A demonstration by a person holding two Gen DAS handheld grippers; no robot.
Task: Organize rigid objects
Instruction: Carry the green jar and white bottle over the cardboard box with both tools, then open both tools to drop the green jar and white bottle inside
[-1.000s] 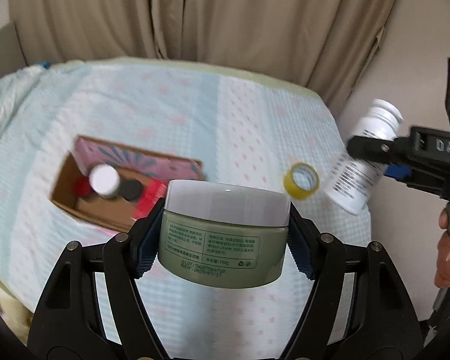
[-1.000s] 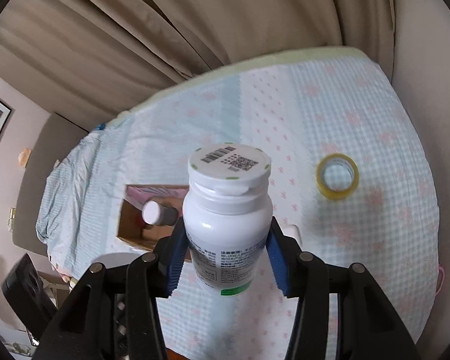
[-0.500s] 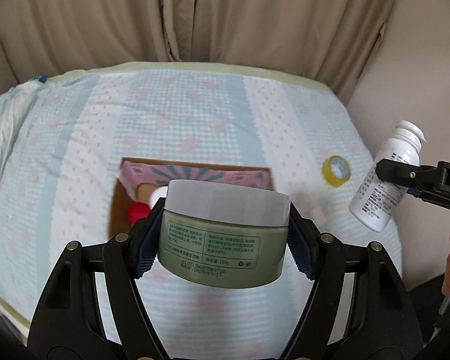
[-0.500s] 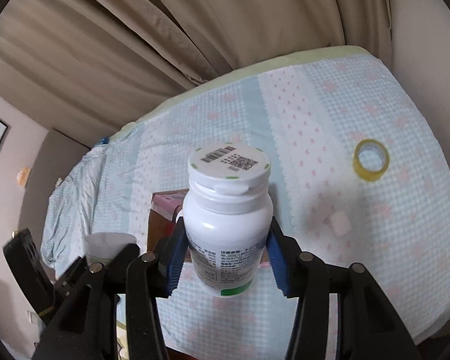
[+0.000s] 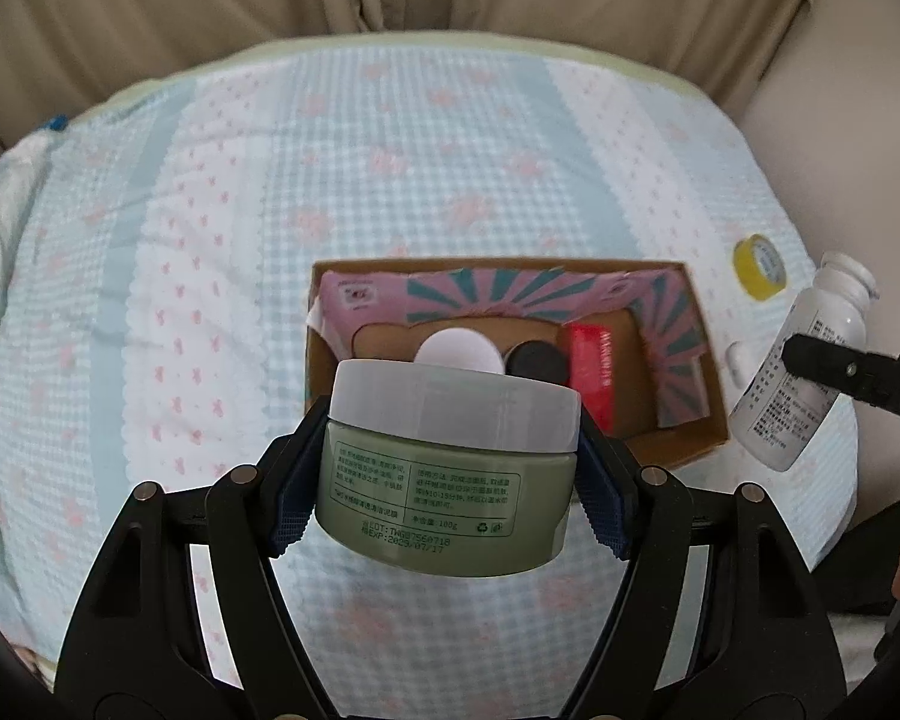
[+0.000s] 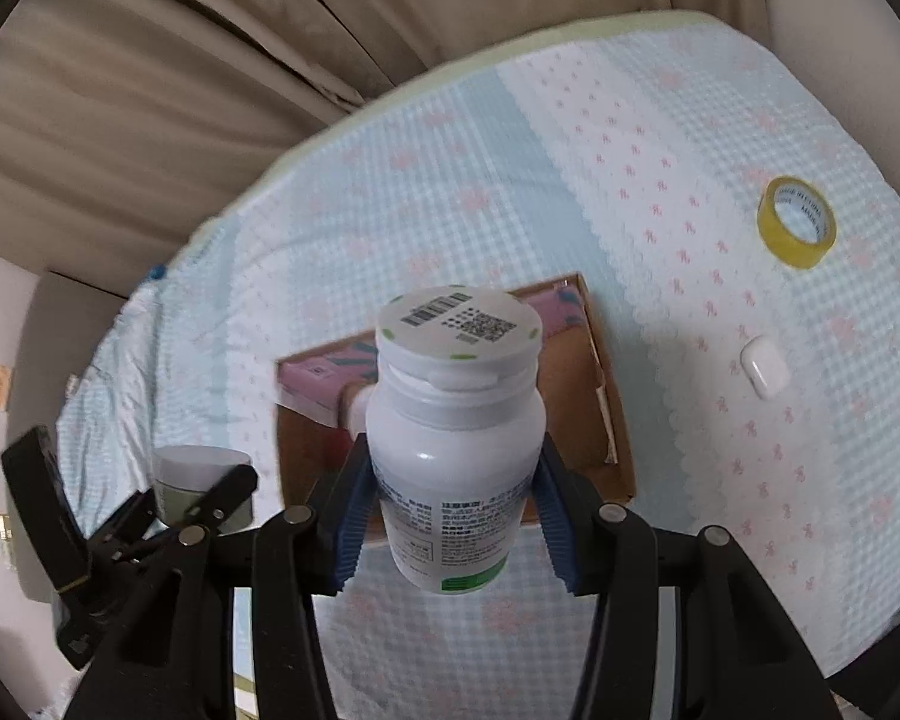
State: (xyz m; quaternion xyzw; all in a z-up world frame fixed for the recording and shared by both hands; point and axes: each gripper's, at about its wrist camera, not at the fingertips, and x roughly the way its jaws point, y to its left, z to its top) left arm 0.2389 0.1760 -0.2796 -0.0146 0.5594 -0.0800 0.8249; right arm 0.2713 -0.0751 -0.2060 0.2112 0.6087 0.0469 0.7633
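We take the cardboard box [image 5: 684, 420] as our landmark; it sits on the checked bedspread [image 5: 270, 180], w/ a pink printed liner inside.

Biggest item in hand: the green cream jar [image 5: 450, 468], pinched across its sides by the left gripper [image 5: 447, 498], pads tight on the jar wall. It's held in the air on the near side of the box, at the box's front-left corner, not in yet.

Next, the white pill bottle [image 6: 453, 438], clamped by the right gripper [image 6: 453, 531] round its lower body, cap up. It hangs over the near half of the box in the right wrist view; from the left wrist view it reads as just off the box's right wall.

Already in the box: a red carton [image 5: 594, 369], a white-capped container [image 5: 459, 351] & a black-capped one [image 5: 537, 360], side by side near the middle.

Left outside, to the right of the box: a yellow tape roll [image 6: 797, 230], farther off, & a small white case [image 6: 763, 367], nearer.

So approx. three items are stowed, two are mid-carry, two untouched. We judge it abt. halfway.
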